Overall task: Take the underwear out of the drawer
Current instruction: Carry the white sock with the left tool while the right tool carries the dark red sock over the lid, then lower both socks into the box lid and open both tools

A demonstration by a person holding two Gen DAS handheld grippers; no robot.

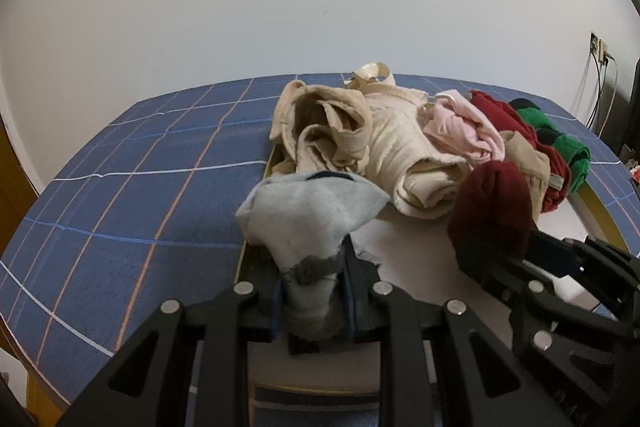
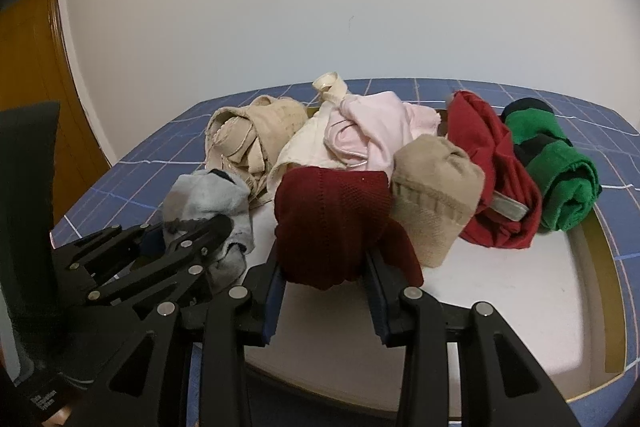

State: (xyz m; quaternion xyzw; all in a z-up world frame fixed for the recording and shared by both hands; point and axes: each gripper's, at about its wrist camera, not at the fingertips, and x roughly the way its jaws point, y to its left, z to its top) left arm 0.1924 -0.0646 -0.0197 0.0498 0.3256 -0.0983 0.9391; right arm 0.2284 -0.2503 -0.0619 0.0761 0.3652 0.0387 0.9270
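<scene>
Backdrop: plain pale wall behind a bed spread with a blue checked cover [image 1: 120,163]; shallow white drawer [image 2: 520,307] resting on top, wooden rim showing.
Drawer contents: heap of underwear [image 1: 400,147] along the far side — beige, cream, pink, red, green pieces bunched together; near part of the white floor bare.
Left tongs [image 1: 314,281]: clamped narrow on a pale blue-grey piece [image 1: 312,211], bundle standing up from the pads over the drawer's left rim.
Right tongs [image 2: 324,263]: closed partway round a dark red piece [image 2: 332,219], cloth filling the gap and bulging above the pads.
Key relation: both gripped pieces low over the drawer's near edge, heap straight ahead and beyond; no long axis to speak of, both balled up.
Side by side: left tongs left of right, close together, blue-grey piece just beside the dark red one, apparently not touching.
Judgement: lift up and back toward the holder likely next; dark red piece touching the tan bundle [image 2: 436,199], so risk of dragging.
</scene>
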